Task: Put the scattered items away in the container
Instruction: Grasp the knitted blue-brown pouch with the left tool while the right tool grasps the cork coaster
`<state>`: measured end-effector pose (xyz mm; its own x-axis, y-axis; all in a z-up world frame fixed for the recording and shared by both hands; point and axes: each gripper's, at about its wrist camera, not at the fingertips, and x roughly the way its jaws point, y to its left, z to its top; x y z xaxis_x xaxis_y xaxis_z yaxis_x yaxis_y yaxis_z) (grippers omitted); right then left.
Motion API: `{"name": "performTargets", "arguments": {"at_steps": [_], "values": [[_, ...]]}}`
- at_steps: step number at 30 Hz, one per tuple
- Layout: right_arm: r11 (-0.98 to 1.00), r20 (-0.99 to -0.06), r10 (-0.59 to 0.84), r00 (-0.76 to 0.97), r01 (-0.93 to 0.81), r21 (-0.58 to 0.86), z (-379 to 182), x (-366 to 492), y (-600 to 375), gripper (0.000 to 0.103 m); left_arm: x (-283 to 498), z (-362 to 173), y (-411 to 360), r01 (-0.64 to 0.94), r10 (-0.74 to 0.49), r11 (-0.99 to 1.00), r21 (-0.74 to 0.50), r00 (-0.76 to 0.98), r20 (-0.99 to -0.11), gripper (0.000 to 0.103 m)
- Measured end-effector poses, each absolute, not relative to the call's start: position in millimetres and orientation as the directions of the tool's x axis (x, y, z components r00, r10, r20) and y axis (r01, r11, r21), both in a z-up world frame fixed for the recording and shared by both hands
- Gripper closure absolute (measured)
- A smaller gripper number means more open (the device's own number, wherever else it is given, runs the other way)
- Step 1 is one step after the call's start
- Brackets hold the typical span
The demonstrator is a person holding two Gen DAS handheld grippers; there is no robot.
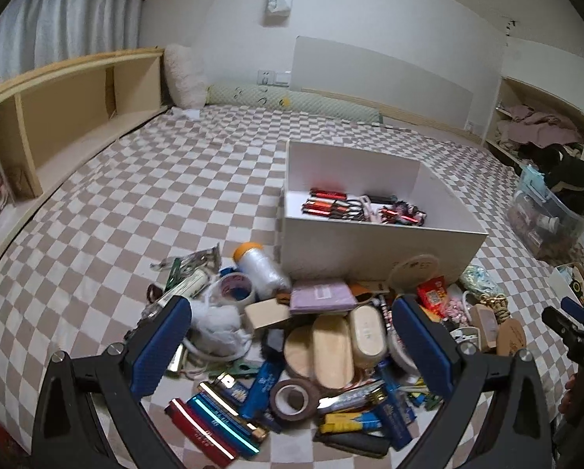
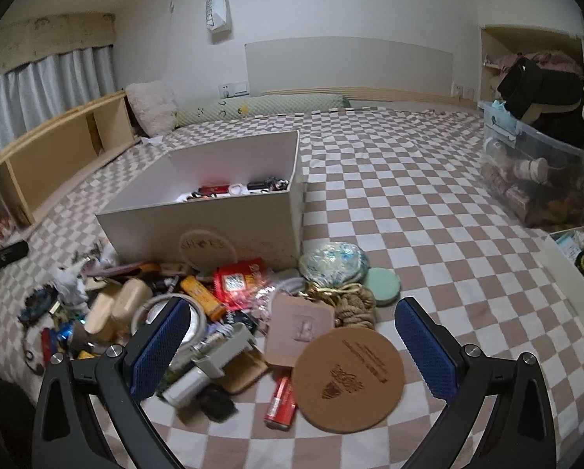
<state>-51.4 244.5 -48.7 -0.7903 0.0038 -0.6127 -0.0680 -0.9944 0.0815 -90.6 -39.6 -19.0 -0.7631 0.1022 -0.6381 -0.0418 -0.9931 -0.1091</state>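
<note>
- Bed (image 1: 143,179), checked brown and white, bearing all below.
- Box (image 1: 374,242), white card, open-topped, square-walled, round printed mark on near wall; lighters and small bits low inside.
- Pile (image 1: 315,336) of clutter against box's near wall: tape rolls, soap-like blocks, packets, harmonicas.
- Cork disc (image 2: 348,377), round, printed, at pile's right edge.
- Left gripper (image 1: 292,348) wide open over pile, empty.
- Right gripper (image 2: 292,346) wide open above disc, empty.
</note>
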Motion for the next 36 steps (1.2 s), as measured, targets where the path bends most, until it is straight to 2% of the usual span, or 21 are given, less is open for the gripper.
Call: {"name": "performTargets", "arguments": {"at_steps": [8, 17, 24, 36], "values": [[-0.992, -0.639, 0.035, -0.768, -0.102, 0.068, -69.8, -49.3, 253.7, 0.0, -85.9, -31.3, -68.7, 0.007, 0.056, -0.995, -0.096, -0.762, -0.645, 0.0], [-0.992, -0.658, 0.046, -0.752, -0.112, 0.059, -87.9, -44.1, 266.4, 0.0, -82.1, -49.2, -95.8, 0.074, -0.046, -0.997, -0.017, -0.762, -0.646, 0.0], [-0.995, -0.71, 0.046, -0.703, -0.095, 0.03, -112.5, -39.2, 284.8, 0.0, -76.9, -66.0, -114.6, 0.12, -0.077, -0.993, -0.019, -0.737, -0.671, 0.0], [-0.997, -0.792, -0.065, -0.607, 0.003, 0.079, -145.3, -55.0, 295.5, 0.0, -70.5, -88.9, -136.4, 0.189, -0.131, -0.982, -0.007, -0.708, -0.694, 0.0]]}}
